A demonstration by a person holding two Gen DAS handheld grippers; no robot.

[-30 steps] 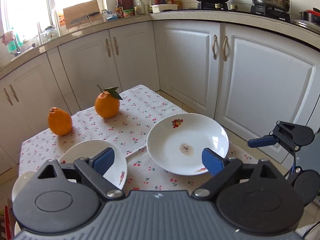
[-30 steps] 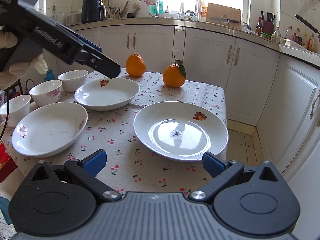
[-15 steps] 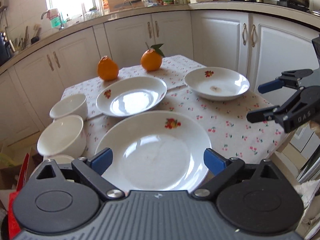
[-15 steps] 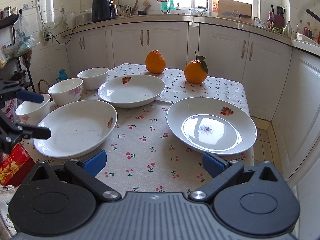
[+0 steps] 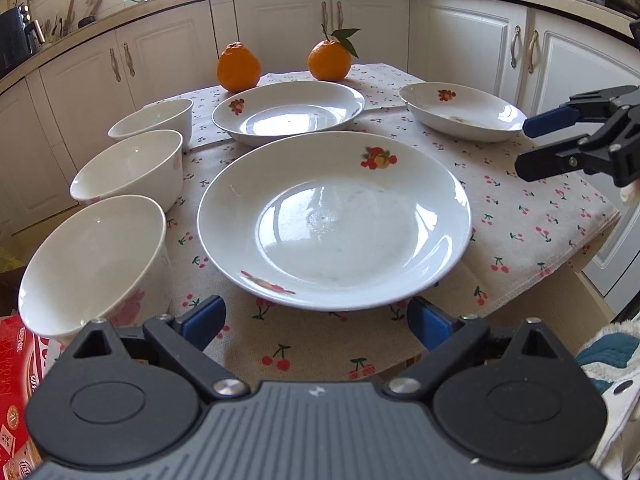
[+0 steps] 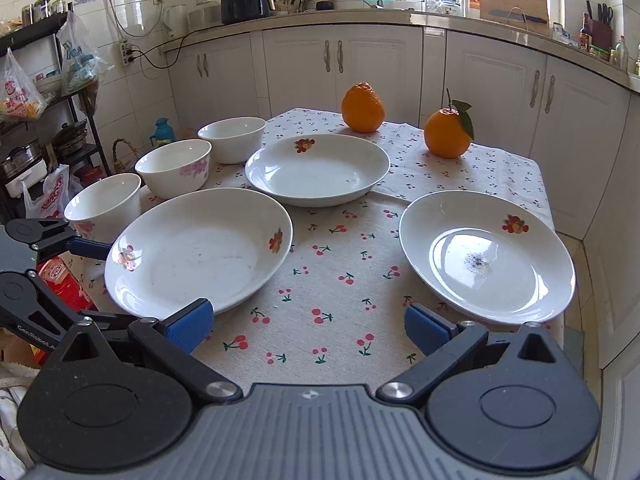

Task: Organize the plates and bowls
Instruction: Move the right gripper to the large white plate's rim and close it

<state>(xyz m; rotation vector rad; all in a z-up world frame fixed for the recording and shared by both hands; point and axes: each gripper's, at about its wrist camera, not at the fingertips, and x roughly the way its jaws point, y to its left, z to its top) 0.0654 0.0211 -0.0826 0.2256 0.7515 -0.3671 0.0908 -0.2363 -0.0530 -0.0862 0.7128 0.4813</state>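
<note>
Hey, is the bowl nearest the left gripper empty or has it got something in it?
Empty. The nearest bowl shows only bare white inside in the left wrist view.

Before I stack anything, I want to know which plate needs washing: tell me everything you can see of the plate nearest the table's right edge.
The plate is a round, shallow white dish, glossy like glazed ceramic, with a small red-and-yellow fruit motif on its far inner rim. A dark speckled smudge sits in the centre of its well. It lies flat and upright on the cherry-print tablecloth, apart from the other plates, its near edge close to the table's front corner. Nothing touches it but the cloth.
</note>
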